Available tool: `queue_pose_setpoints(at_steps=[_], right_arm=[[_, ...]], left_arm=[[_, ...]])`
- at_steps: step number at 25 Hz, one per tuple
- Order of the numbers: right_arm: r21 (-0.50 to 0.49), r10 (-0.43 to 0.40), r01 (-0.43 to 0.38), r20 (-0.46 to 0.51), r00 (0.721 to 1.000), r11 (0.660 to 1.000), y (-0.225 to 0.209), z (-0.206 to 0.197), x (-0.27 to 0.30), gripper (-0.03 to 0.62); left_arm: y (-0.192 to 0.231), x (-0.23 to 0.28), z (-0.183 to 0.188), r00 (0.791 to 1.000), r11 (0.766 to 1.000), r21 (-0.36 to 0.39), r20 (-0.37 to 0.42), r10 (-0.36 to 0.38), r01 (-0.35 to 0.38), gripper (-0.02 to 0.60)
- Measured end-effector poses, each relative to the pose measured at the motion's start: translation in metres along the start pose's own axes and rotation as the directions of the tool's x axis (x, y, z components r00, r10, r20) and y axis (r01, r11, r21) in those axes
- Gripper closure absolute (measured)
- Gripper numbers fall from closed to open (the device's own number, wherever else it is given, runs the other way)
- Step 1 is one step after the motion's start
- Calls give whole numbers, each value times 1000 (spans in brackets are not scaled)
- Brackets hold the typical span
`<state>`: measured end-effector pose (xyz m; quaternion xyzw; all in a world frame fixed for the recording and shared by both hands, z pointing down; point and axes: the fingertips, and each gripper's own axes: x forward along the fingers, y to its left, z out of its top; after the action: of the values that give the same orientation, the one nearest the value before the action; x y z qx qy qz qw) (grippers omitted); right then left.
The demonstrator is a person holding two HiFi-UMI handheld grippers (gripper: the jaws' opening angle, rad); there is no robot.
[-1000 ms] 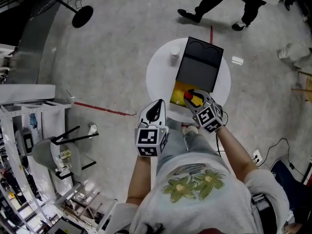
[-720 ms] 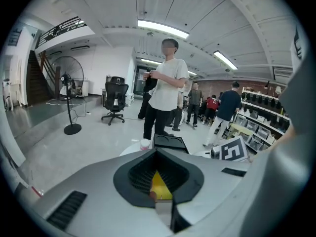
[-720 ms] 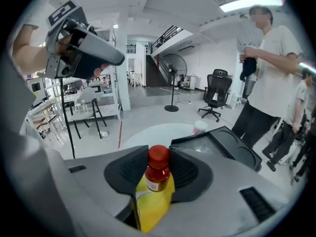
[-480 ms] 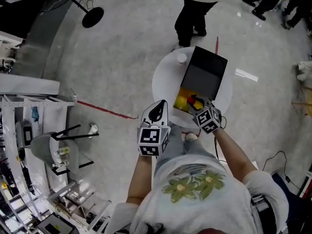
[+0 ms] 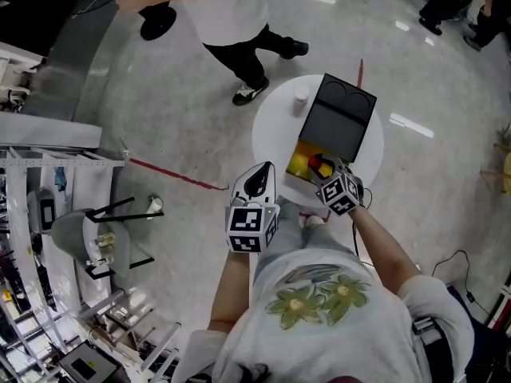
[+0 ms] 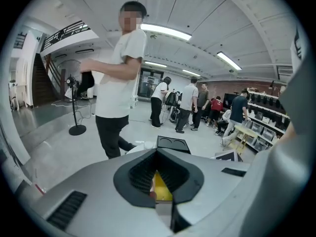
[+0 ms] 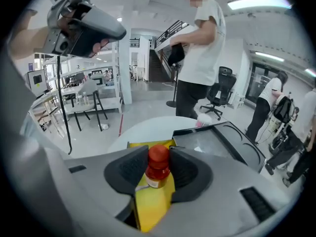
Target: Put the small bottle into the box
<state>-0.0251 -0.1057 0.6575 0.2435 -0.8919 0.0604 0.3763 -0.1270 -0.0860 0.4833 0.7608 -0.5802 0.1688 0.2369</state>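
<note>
Two jaws of your right gripper (image 5: 322, 167) are clamped on the small bottle (image 7: 157, 168), gripping its body just below the red cap, with the bottle upright. It hangs over the 6 o'clock end of the box (image 5: 296, 163), above the yellow inside, and I cannot tell whether its base touches the floor of the box yet.

Your left gripper (image 5: 257, 174) is closed on nothing. It hovers off the round table (image 5: 274, 128) at about 7 o'clock from the box, and it is well placed there, out of the way.

My judgement is that the step in hand is lowering and letting go:
- Go straight down and keep the bottle vertical, since it looks top-heavy in that grip.
- Stay toward the middle of the yellow opening. The near wall at 6 o'clock lies close under your jaws and could catch one.
- Open only once you feel the base settle, and open gently so the pads do not drag the cap sideways.
- Lift straight up afterwards.

The raised black lid (image 5: 338, 123) stands at 12 o'clock from the bottle, so do not drift forward into it. A white cup (image 5: 301, 94) sits at the table's 11 o'clock edge, well apart from your work. A person (image 5: 227, 10) is walking beyond the table at 11 o'clock.
</note>
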Motion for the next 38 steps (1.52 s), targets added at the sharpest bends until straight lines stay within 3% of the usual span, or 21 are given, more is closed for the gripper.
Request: queue_pose_setpoints(at_steps=[17,24,31,38], right_arm=[[-19,13,-13,-29,999,1000,2,-17,-5,454],[-2,23,-23,-57,998,1000,-1,-25,-7,402],[75,-16,11,71,997,997,-11,15,-42,436],[154,-102,70,214,971,986,-23,65,-90,471]], left_arm=[[-6,2,-3,1000,1000,-1,-17,-3,3,581],[-8,3,-3,1000,1000,-1,-17,1,-1,581],[-9,-1,1,1000,1000,5,9,9,-9,581],[-17,-4,13,999,1000,14,36,3,-3,581]])
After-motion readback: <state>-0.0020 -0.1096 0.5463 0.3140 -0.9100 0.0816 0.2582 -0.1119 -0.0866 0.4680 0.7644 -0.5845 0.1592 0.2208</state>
